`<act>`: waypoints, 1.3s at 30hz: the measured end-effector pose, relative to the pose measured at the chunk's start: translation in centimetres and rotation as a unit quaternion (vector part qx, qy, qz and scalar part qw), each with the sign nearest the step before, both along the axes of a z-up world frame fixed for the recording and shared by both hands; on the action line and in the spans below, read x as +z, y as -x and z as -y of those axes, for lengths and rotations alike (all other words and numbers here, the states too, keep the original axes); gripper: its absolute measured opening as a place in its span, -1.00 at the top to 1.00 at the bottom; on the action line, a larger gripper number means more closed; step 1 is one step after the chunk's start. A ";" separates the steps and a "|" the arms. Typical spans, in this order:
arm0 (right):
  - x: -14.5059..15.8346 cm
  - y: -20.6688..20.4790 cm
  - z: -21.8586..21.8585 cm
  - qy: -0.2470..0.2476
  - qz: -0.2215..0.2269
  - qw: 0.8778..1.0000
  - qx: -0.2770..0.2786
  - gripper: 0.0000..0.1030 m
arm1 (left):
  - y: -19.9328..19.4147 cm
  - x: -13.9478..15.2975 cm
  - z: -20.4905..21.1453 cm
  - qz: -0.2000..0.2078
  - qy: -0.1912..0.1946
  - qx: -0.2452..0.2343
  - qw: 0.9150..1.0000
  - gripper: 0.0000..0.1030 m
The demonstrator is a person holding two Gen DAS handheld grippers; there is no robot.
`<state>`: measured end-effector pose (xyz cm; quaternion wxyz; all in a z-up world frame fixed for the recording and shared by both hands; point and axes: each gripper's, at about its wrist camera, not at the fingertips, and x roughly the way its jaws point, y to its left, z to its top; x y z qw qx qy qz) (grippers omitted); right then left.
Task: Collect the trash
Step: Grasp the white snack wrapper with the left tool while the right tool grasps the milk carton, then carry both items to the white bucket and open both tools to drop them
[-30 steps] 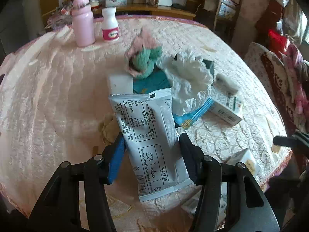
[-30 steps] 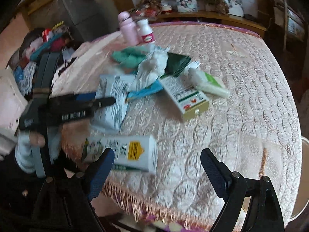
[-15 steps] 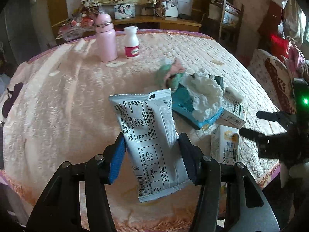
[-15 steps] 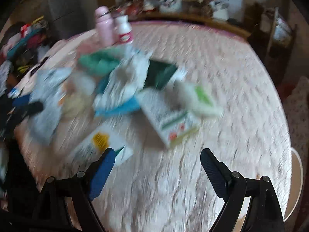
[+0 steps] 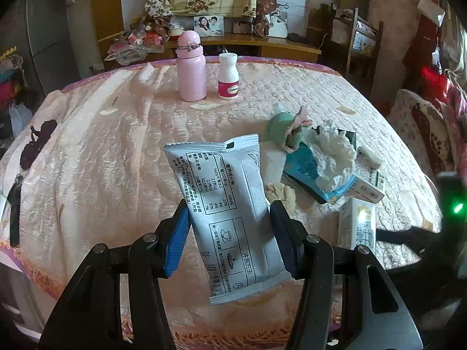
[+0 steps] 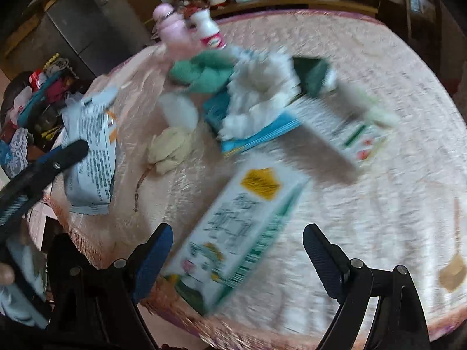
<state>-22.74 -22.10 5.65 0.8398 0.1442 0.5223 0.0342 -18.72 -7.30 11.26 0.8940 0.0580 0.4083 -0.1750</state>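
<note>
My left gripper (image 5: pixel 229 227) is shut on a grey-white printed sachet (image 5: pixel 230 213), held upright above the near edge of the round table (image 5: pixel 96 157). The sachet (image 6: pixel 89 148) also shows at the left of the blurred right wrist view. My right gripper (image 6: pixel 236 253) stands open over a white milk carton with green print and a yellow label (image 6: pixel 239 233), which lies between its fingers near the table's edge; the pads are clear of it. Behind lie crumpled white tissue (image 5: pixel 335 157), a teal packet (image 5: pixel 303 166), a second carton (image 6: pixel 359 137) and a beige wad (image 6: pixel 172 148).
A pink flask (image 5: pixel 191 67) and a small white bottle (image 5: pixel 228 77) stand at the far side of the table. A green and pink cloth (image 5: pixel 287 129) lies by the tissue. A wooden shelf with photos, chairs and cluttered furniture ring the table.
The left gripper has lifted and drawn back with the sachet, so more of the table shows. The right gripper has swung over the milk carton, which now lies between its fingers.
</note>
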 end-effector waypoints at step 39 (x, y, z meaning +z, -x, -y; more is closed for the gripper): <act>4.1 16.6 34.4 0.098 0.033 0.960 -0.261 -0.17 | 6.5 1.1 36.9 -0.082 0.069 -0.297 0.949 -0.04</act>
